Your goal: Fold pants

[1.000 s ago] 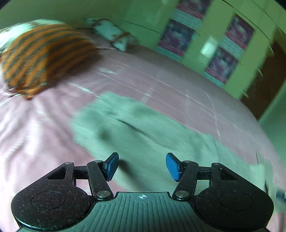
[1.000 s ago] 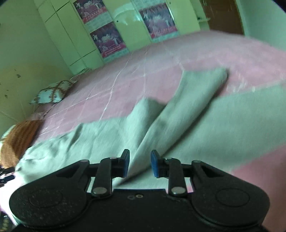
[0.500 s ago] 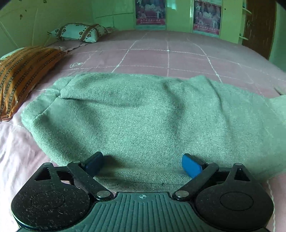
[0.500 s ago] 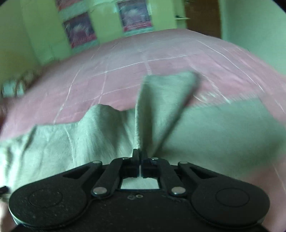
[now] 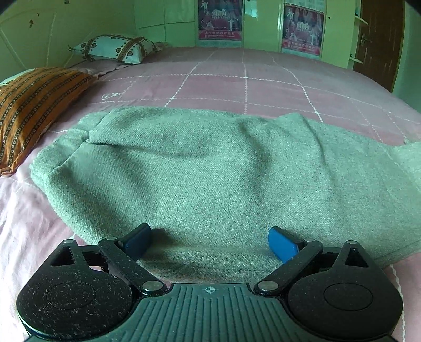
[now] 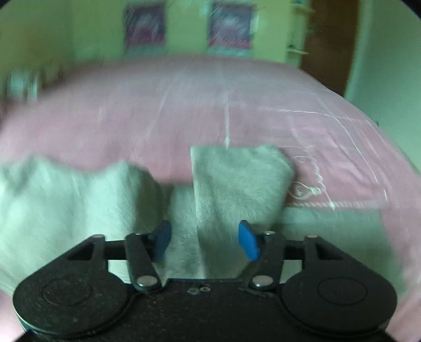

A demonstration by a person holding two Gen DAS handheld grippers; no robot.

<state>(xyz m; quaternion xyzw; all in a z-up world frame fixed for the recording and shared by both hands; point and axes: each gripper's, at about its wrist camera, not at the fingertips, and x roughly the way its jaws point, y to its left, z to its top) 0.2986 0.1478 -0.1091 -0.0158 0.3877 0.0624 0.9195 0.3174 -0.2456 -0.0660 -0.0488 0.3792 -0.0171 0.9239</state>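
Grey-green pants lie across the pink bedspread, one layer folded over another. My left gripper is open wide just above the near edge of the cloth, and its blue pads do not press on it. In the blurred right wrist view the pants show a leg end folded back toward me. My right gripper hovers over that cloth; its jaws are opening, and the fabric lies below and between the pads without being pinched.
An orange striped pillow lies at the left, and a white patterned pillow sits further back. Green cupboards with posters line the far wall. A brown door stands at the right.
The left gripper swung over the pants, opened wide and then held still. The right gripper pinched shut on a fold of cloth half a second ago, then spread its jaws while moving.
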